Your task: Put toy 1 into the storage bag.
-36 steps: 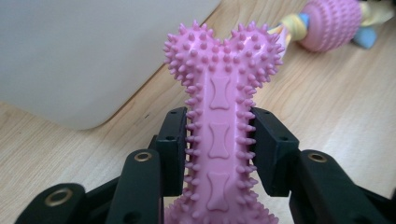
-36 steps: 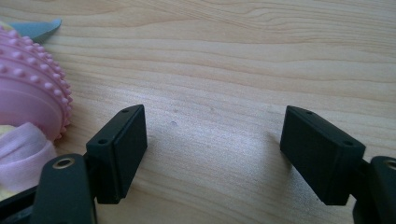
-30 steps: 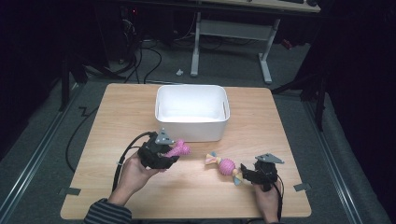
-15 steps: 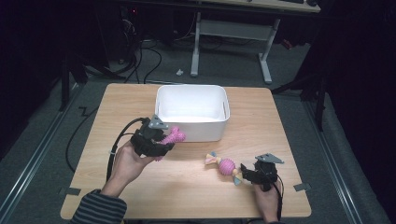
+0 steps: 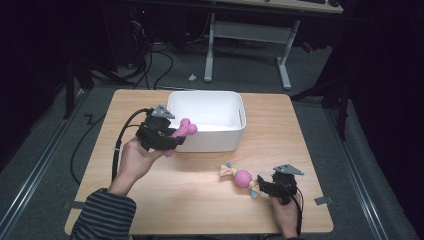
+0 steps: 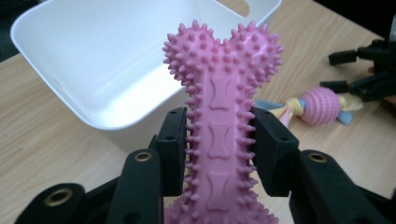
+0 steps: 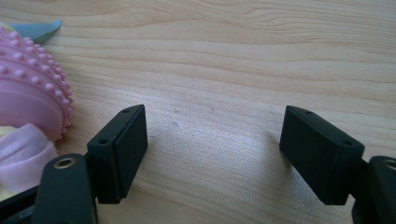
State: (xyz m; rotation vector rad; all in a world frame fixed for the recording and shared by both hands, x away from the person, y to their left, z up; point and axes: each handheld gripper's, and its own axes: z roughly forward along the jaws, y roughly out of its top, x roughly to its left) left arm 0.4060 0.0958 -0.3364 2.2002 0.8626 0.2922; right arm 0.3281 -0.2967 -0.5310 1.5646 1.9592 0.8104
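A pink spiky bone toy (image 5: 185, 130) is held above the table with my left gripper (image 5: 170, 139) shut on its shaft. It hangs at the front left corner of the white bin (image 5: 212, 141). In the left gripper view the bone (image 6: 219, 60) stands upright between the two pads, and the bin (image 6: 84, 56) lies behind it with nothing inside. A pink ball toy with rope ends (image 5: 243, 178) lies on the table at the front right. My right gripper (image 5: 263, 187) rests just to its right, open, with bare wood between its pads (image 7: 123, 144) and the ball (image 7: 28, 93) to their left.
The wooden table (image 5: 300, 130) ends close behind the bin and close in front of the right hand. Beyond the bin are a floor with cables and a desk frame (image 5: 247, 32). A black cable (image 5: 117, 150) trails from the left gripper.
My left gripper has risen with the bone and moved back towards the bin's front left corner. The right gripper and the ball toy have kept still.
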